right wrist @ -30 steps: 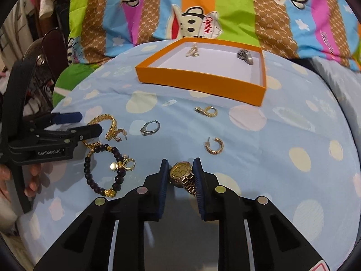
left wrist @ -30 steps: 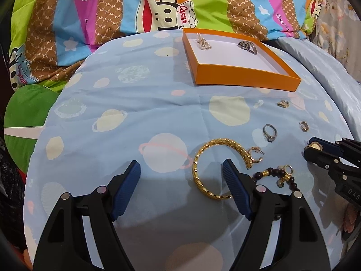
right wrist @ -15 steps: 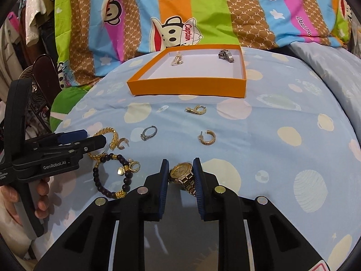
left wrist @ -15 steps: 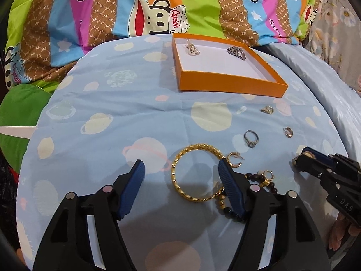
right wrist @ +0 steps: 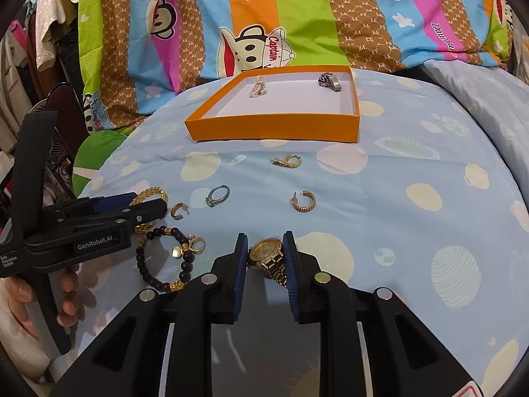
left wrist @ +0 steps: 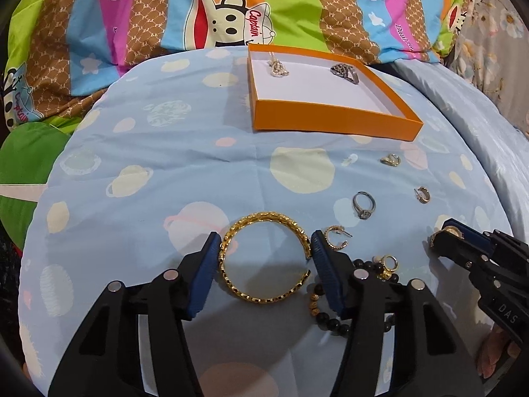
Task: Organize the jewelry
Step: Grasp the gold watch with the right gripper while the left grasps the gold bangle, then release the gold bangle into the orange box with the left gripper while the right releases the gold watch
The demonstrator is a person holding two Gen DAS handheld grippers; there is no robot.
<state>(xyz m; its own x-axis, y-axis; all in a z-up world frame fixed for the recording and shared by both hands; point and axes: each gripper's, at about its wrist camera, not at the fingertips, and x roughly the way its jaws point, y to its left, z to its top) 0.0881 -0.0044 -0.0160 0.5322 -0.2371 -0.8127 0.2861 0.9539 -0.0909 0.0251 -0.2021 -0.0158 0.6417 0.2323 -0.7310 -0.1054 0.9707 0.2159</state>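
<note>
Since a second ago, your left gripper (left wrist: 266,273) has slid over the open-ended gold chain-link bangle (left wrist: 264,262) and narrowed its jaws, so the blue pads now sit just outside the bangle's two sides, at or near contact; whether they press yet, you cannot tell from these views. Your right gripper (right wrist: 265,260) has kept its narrow hold on the gold-faced metal-band wristwatch (right wrist: 268,254) low over the pale blue planet-print bedsheet (left wrist: 165,152). I judge both pieces are about to travel to the shallow orange cardboard tray (left wrist: 334,122), which lies well ahead near the striped cartoon quilt and already holds a pale pearly piece and a dark silver one.

The bangle lies flat, its gap facing your right pad, with a small gold hoop earring (left wrist: 335,238) just beside that pad and the dark beaded bracelet with gold charms (right wrist: 165,258) partly under it. Squeezing may flex or pop the open ring sideways, so close gently.
</note>
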